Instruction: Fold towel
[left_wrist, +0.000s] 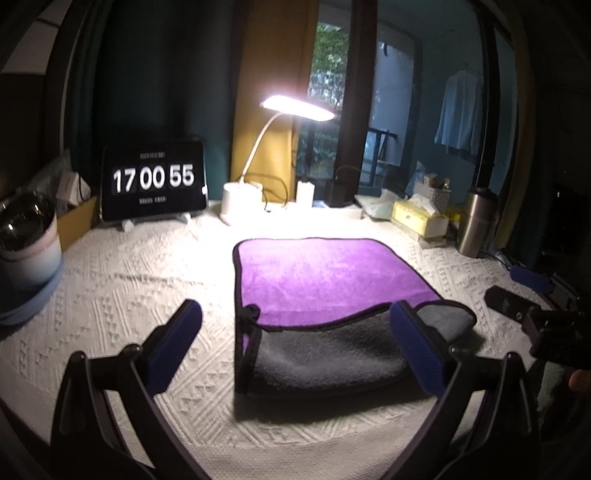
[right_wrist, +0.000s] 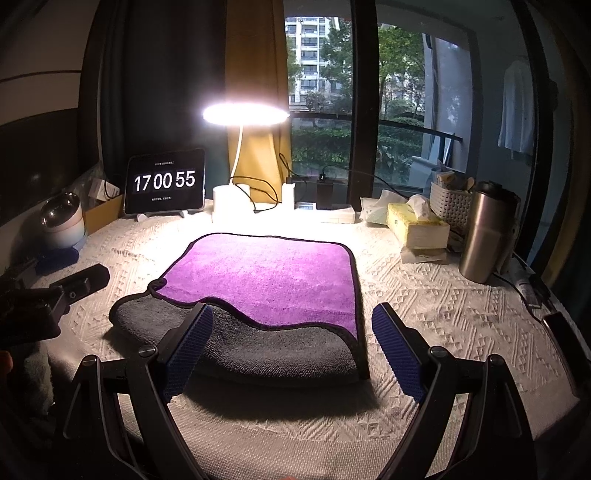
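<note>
Plainly, one towel (left_wrist: 325, 280) lies on the worktop (left_wrist: 129, 280), which is covered by a white textured cloth; the towel is purple on one face and grey on the other, edged in black, and it sits folded over on itself with the purple layer on top and a wavy strip of the grey layer showing along the near edge. Two hand-held grippers are in view, one per hand. The left hand-held gripper (left_wrist: 295, 347) hovers at the towel's near left corner with its two blue-padded fingers spread wide apart, one finger out over the bare cloth and the other over the grey strip, holding nothing. The right hand-held gripper (right_wrist: 291, 347) hangs at the towel's near right corner, its two fingers likewise wide apart, one above the grey strip and the other beyond the towel's right edge, also holding nothing. Behind the towel stands one lit desk lamp (right_wrist: 245, 112), and to its left one tablet (right_wrist: 164, 181) showing 17 00 55. On the right side of the worktop sit one yellow tissue box (right_wrist: 417, 225), one white basket (right_wrist: 450, 203) and one steel flask (right_wrist: 484, 236).
</note>
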